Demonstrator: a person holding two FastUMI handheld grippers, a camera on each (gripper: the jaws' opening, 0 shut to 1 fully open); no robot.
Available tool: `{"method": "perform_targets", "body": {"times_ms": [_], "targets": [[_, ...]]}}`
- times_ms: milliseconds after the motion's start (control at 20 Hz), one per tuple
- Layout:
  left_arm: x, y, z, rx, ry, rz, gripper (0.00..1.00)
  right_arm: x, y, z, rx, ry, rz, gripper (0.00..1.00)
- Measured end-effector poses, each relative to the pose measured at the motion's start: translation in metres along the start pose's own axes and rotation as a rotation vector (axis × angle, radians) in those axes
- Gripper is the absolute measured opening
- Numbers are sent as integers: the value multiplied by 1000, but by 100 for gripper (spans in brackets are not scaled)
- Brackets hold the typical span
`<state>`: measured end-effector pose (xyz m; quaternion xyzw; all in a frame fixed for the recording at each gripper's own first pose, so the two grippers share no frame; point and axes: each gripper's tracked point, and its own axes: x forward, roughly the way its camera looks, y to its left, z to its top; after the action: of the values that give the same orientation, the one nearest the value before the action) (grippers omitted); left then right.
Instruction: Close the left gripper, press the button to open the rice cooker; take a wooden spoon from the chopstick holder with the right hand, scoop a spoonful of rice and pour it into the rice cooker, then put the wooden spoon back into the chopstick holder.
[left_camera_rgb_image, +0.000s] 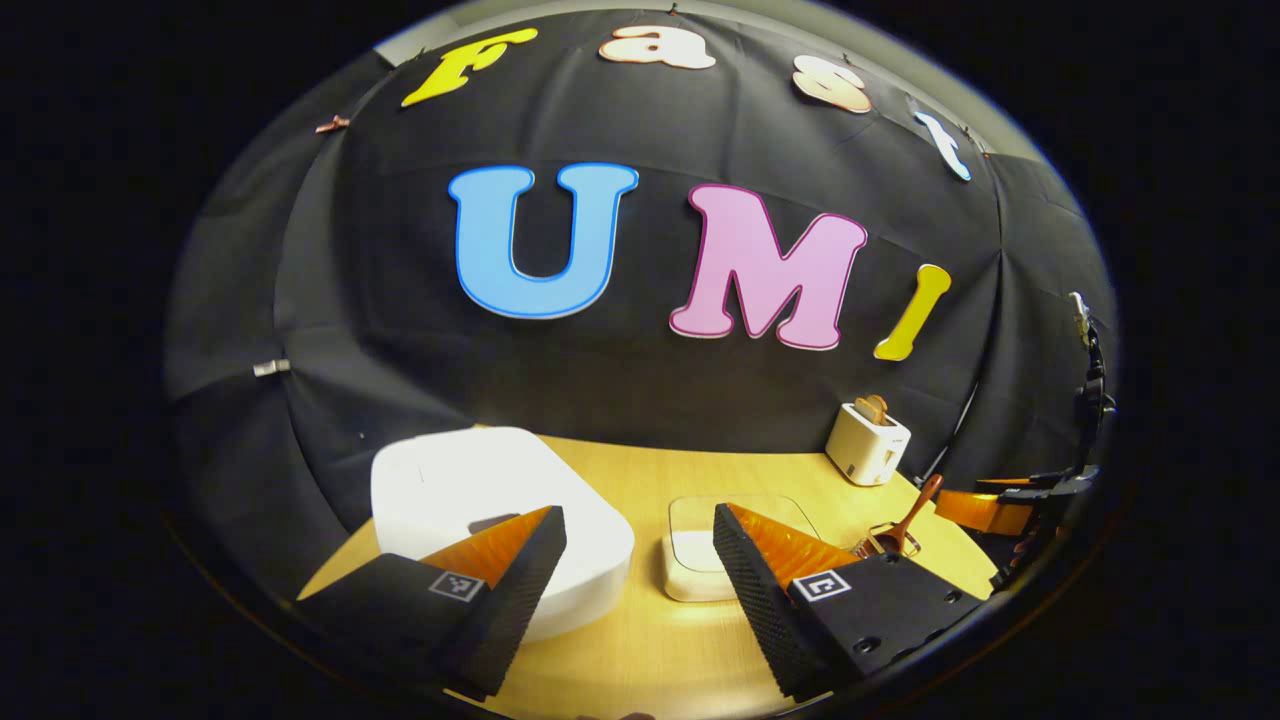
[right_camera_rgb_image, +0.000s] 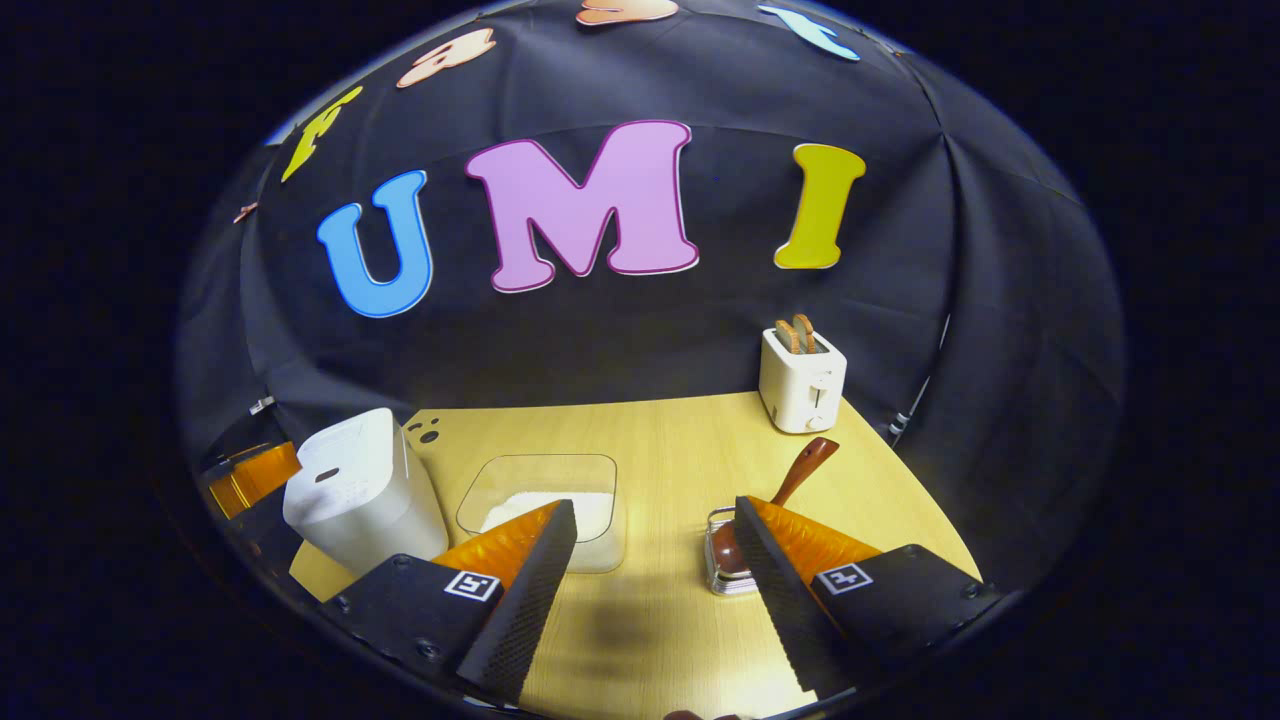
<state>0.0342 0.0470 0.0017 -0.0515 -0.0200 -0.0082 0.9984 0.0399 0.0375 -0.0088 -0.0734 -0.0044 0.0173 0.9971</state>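
Gaping both hand-held grippers, left (left_camera_rgb_image: 640, 545), right (right_camera_rgb_image: 655, 540); wooden spoon (right_camera_rgb_image: 795, 478) bowl hidden inside chopstick holder (right_camera_rgb_image: 722, 570).

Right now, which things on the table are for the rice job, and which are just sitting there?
For the job: rice cooker, wooden spoon, chopstick holder, clear box of rice, both open grippers, left and right.

Just sitting there: toaster with toast.
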Motion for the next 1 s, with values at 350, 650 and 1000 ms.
{"method": "perform_targets", "body": {"times_ms": [350,650,1000], "targets": [[1,21,22,3,-57,-55,96,0,28,15,-32,-39,-18,98],[-11,32,38,7,-103,-53,95,-7,36,23,-34,-51,-5,98],[-18,8,47,-27,-115,-37,96,-1,27,32,-27,-74,57,98]]}}
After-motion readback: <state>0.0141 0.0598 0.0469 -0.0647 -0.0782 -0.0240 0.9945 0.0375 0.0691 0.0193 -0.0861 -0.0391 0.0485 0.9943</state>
